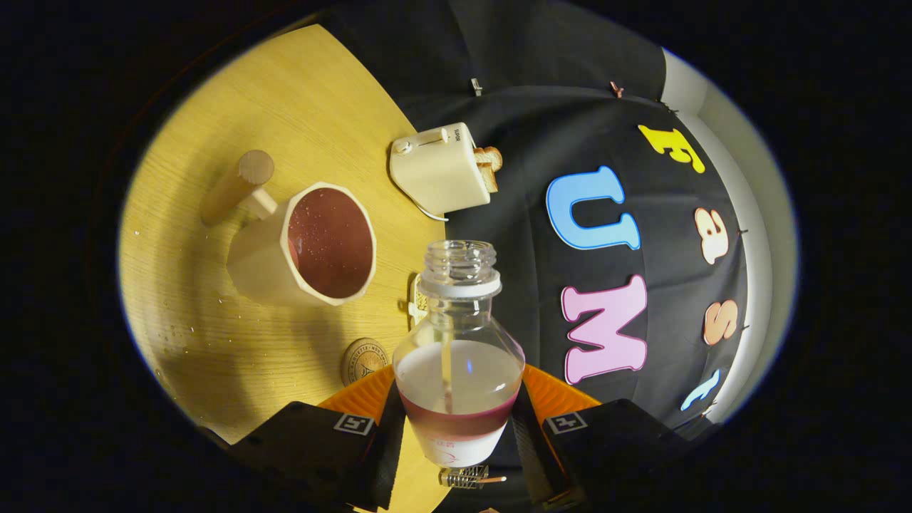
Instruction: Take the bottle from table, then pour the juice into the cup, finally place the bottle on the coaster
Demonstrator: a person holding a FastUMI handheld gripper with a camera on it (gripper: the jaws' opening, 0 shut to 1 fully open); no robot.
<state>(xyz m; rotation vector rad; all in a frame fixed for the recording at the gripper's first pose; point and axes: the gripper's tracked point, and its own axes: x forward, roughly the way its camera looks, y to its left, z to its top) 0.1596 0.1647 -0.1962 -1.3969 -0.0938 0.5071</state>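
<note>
Droplets (178,331) of liquid speckled the wooden table (214,128) near its near-left edge. Further in stood a wooden peg (237,187), leaning over the boards, and just beside it the cream faceted cup (313,246), its handle touching the peg's side. The cup held dark red juice (335,246) with small bubbles on the surface. Beyond the cup, at the table's far edge against the black cloth wall (570,107), sat a cream toaster (438,169) with a slice of toast (489,165) sticking out of its slot. Nearer, close to the table's right edge, lay the round wooden coaster (363,360), bare, just ahead of the left finger (363,410). A small cream object (415,305), too hidden to name, showed behind the bottle's shoulder. The gripper (457,420) was clamped on the clear plastic bottle (459,342), both fingers pressing its lower body from either side. The bottle was uncapped, its open neck pointing away from the fingers, over the table's right edge. A band of red juice remained low in it, above a white label.
</note>
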